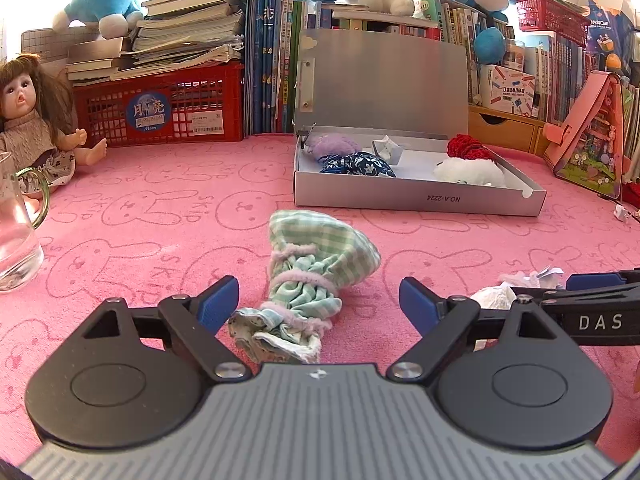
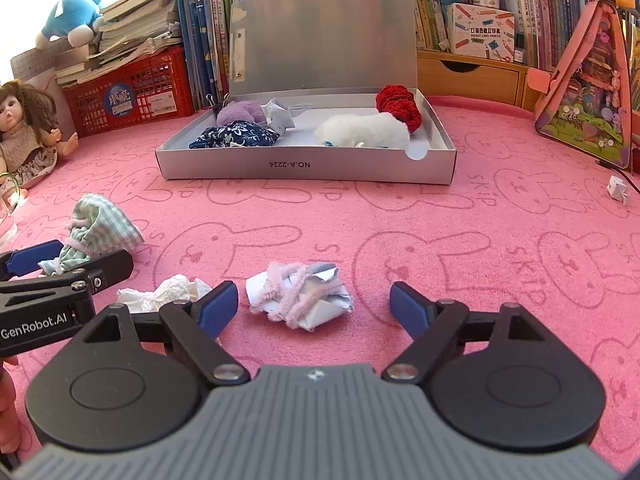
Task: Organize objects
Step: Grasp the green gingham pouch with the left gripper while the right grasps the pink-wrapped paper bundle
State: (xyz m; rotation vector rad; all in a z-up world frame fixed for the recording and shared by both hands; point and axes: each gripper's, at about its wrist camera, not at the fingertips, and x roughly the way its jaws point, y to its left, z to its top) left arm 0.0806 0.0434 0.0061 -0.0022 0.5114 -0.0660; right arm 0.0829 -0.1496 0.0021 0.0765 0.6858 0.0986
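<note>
A green checked cloth pouch (image 1: 316,272) tied with pink fuzzy cord lies on the pink mat between the open jaws of my left gripper (image 1: 319,303); it also shows in the right wrist view (image 2: 100,228). A crumpled paper wad wrapped in pink cord (image 2: 300,294) lies between the open jaws of my right gripper (image 2: 314,306). A crumpled white tissue (image 2: 164,294) lies just left of it. An open silver box (image 2: 304,168) farther back holds a purple, a blue floral, a white fluffy and a red knitted item. Neither gripper touches anything.
A glass jug (image 1: 16,232) stands at the left, a doll (image 1: 36,120) behind it. A red crate (image 1: 160,108) with books, upright books, plush toys and a pink toy case (image 2: 588,88) line the back. A small folded paper (image 2: 618,190) lies right.
</note>
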